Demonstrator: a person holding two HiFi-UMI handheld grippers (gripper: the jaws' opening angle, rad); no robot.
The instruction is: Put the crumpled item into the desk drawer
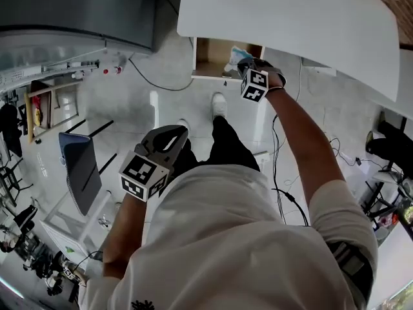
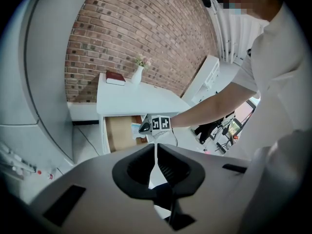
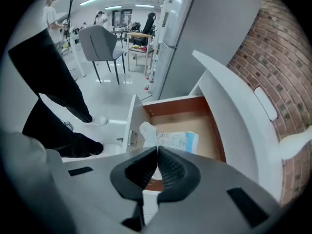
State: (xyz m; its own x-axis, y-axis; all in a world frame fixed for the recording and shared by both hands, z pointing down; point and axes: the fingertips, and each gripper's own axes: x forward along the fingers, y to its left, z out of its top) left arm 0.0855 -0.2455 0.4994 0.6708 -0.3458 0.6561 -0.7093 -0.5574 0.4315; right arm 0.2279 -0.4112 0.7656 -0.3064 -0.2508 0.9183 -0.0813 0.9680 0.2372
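The crumpled item (image 3: pixel 173 140), white at one end and pale blue at the other, lies inside the open drawer (image 3: pixel 170 104), close against the drawer's front edge and towards its left corner as the right gripper view shows it. The right gripper (image 3: pixel 157 148) hangs over that front edge with its jaws pressed together on the white end of the item, which peaks up at their tips. The rest of the drawer's wooden bottom is bare.

The drawer is pulled out from under a white desk (image 1: pixel 290 18), and in the head view the right arm reaches forward to it while the left gripper (image 1: pixel 177 133) is held low, well back from the desk's front edge, just in front of the person's waist. Its jaws are closed too, with nothing between them.

Near the back edge of the desk top stand a dark red book (image 2: pixel 115 78) and a white vase (image 2: pixel 138 74) with a small sprig, against a brick wall (image 2: pixel 136 28). The floor (image 1: pixel 129 95) is pale and glossy, with a black cable (image 1: pixel 151 79) trailing across it. A grey chair (image 3: pixel 100 40) stands further out in the room, among other tables and people.
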